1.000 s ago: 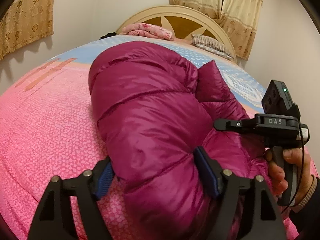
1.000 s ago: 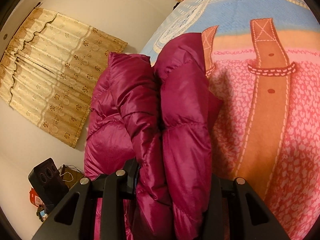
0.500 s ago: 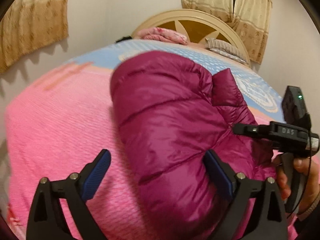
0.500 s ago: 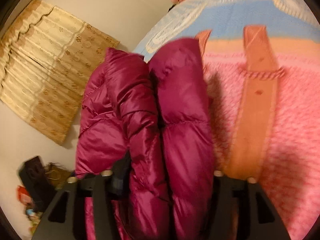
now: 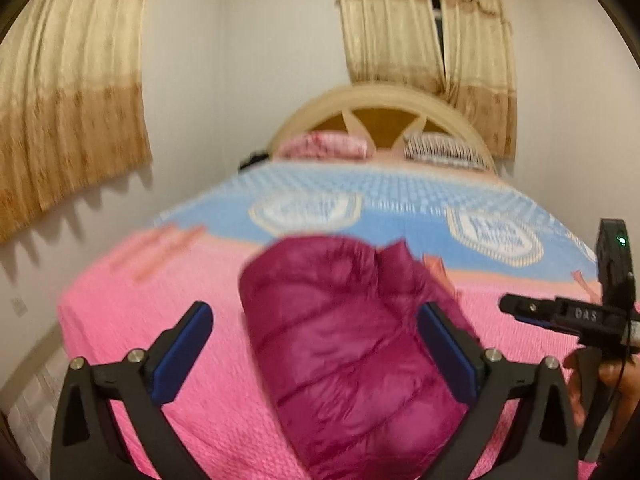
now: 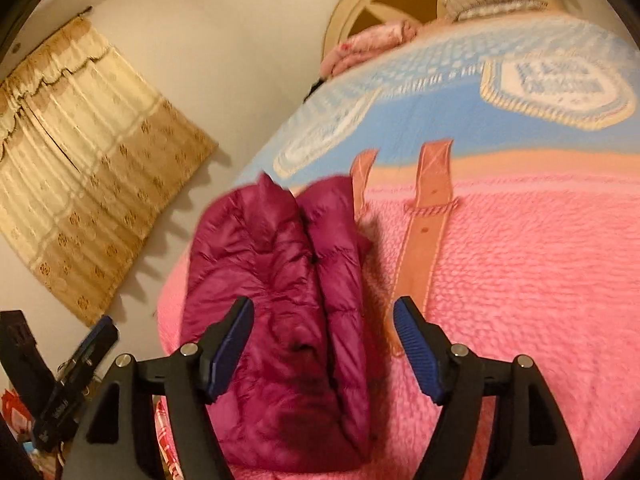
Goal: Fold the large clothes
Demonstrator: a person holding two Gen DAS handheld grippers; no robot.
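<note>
Puffer jacket (image 5: 352, 344) left folded on pink bedspread (image 5: 168, 304), near foot end. Both grippers, left (image 5: 316, 352) & right (image 6: 324, 348), jaws spread, let go w/in last sec, pulled back. Fold judged done.

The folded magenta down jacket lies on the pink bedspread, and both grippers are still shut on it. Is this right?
Not quite. The down jacket does lie folded on the pink bedspread, but the left gripper and right gripper are open, as both wrist views show.
</note>
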